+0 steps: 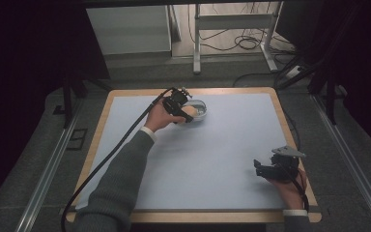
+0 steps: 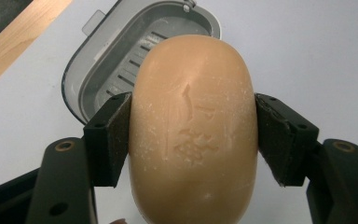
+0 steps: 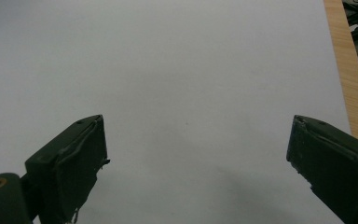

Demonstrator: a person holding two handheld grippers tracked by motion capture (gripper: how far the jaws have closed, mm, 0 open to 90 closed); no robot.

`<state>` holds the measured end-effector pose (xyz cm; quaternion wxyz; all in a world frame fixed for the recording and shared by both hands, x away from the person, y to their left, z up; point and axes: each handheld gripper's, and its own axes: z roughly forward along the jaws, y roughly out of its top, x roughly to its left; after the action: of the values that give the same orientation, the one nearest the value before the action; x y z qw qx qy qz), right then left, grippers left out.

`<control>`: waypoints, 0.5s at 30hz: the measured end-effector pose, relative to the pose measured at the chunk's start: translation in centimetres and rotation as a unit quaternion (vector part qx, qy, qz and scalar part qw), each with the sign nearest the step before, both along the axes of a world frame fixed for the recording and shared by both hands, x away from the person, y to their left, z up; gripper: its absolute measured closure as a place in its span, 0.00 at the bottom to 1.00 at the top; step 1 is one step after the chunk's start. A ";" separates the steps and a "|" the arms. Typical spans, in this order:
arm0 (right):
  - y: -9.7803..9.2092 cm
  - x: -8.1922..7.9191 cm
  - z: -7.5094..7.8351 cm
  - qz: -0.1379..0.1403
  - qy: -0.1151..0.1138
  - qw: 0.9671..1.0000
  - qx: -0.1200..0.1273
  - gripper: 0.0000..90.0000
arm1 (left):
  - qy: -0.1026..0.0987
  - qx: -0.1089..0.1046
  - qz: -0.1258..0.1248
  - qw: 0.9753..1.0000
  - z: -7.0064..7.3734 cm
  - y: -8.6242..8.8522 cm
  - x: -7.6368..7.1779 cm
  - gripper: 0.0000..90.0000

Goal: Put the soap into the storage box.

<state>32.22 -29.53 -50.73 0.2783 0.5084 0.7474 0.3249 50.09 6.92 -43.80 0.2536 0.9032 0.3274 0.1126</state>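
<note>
Soap bar clamped in left gripper above soap dish; right gripper empty and wide open.

High view: left gripper (image 1: 187, 115) at the far middle of the worktop (image 1: 232, 145), over the near edge of a grey soap dish (image 1: 199, 109), with the tan soap bar (image 1: 187, 114) between its jaws; right gripper (image 1: 261, 169) well apart at the near right corner, above the bare pale mat (image 1: 212, 159). Left gripper view: left gripper (image 2: 193, 135), jaws closed onto the two long sides of the soap bar (image 2: 193, 126), pads pressed flat against it; the bar is oval, stamped with a worn mark; the soap dish (image 2: 100, 70) lies open just behind and below, its slotted floor showing. Right gripper view: right gripper (image 3: 196, 144), jaws spread far apart with nothing between them, over the mat (image 3: 191, 70); the wooden worktop edge (image 3: 349, 88) runs along the right.
</note>
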 end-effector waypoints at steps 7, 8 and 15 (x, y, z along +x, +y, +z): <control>-0.1 0.1 -0.1 -0.001 0.001 1.000 0.000 0.05 | 0.007 -0.003 0.007 1.000 -0.1 0.3 0.9 0.36; 0.0 0.1 -0.1 -0.001 0.001 1.000 -0.001 0.05 | 0.006 -0.003 0.009 1.000 -0.1 0.3 1.1 0.36; -0.1 0.1 -0.1 -0.001 0.001 1.000 -0.002 0.05 | 0.012 -0.017 0.020 1.000 -0.4 -0.1 2.4 0.36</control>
<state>32.33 -29.58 -50.86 0.2785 0.5093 0.7476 0.3227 52.47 6.87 -44.16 0.2626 0.8935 0.3500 0.1008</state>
